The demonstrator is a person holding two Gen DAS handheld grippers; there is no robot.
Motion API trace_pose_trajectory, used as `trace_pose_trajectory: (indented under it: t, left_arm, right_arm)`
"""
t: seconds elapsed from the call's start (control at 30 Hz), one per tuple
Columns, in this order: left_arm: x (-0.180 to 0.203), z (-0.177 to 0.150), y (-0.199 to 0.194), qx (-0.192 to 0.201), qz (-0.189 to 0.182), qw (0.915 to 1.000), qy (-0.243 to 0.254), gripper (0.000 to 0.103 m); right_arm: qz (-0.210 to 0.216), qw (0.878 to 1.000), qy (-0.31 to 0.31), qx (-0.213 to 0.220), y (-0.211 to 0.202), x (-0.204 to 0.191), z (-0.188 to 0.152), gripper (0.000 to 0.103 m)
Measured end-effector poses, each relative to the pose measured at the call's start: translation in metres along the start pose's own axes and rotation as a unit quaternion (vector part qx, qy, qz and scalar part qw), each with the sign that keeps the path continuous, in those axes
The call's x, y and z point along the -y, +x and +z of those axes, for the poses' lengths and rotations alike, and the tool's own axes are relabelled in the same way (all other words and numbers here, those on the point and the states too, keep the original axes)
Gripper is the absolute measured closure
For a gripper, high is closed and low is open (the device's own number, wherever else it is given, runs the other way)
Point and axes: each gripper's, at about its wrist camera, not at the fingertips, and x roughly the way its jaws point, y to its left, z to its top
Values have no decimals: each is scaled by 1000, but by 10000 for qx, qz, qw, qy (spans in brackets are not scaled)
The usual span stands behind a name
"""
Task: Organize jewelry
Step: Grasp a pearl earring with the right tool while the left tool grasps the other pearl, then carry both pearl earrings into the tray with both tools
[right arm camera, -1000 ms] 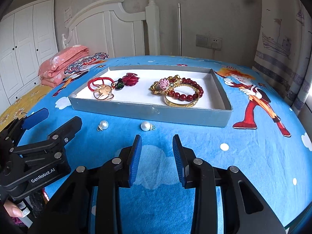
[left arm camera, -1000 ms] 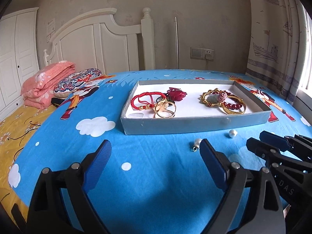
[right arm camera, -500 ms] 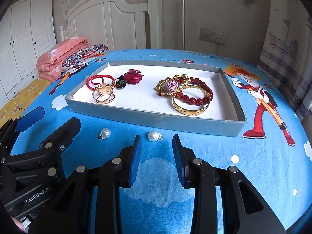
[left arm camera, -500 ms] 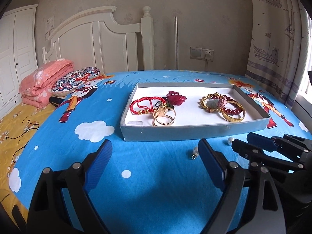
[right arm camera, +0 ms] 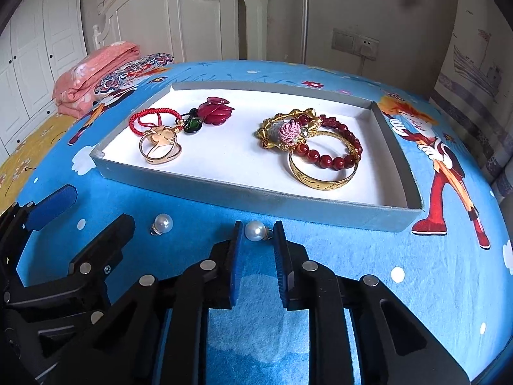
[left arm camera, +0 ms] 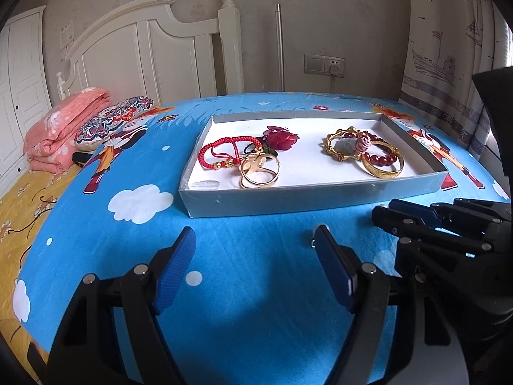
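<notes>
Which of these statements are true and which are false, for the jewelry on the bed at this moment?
1. Two pearl earrings lie inside the grey tray. False: both lie on the blue sheet in front of it.
2. The right gripper has one pearl earring between its fingertips. True.
3. The left gripper is shut. False: its jaws stand wide apart, empty.
4. The red bead bracelet lies over the gold bangle. True.

Glossy pearl earring (right arm camera: 255, 231), shiny gold bangle (right arm camera: 323, 173), matt cardboard tray (right arm camera: 288, 203)
</notes>
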Motion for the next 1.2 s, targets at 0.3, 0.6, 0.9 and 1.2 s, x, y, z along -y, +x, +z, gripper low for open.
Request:
trace_pose_trajectory:
  t: [0.3,0.6,0.9,1.2]
  left_arm:
    - [21,8,12,-305,-200,9993,61,36]
    - [28,7,25,-497,-195,9985,88,90]
    - [11,2,11,-176,-364,9986,-344,90]
    - [5,-21,-9,235,-182,9990,-344,90]
  right_arm:
    - [-73,9991,316,268,-20,27,-12,85]
    - [5,9986,424,303,-22,37,-29,85]
    - [35,9978,349,565,-33,26,-35,85]
    - [84,9954,361,887,-45,22,-52,85]
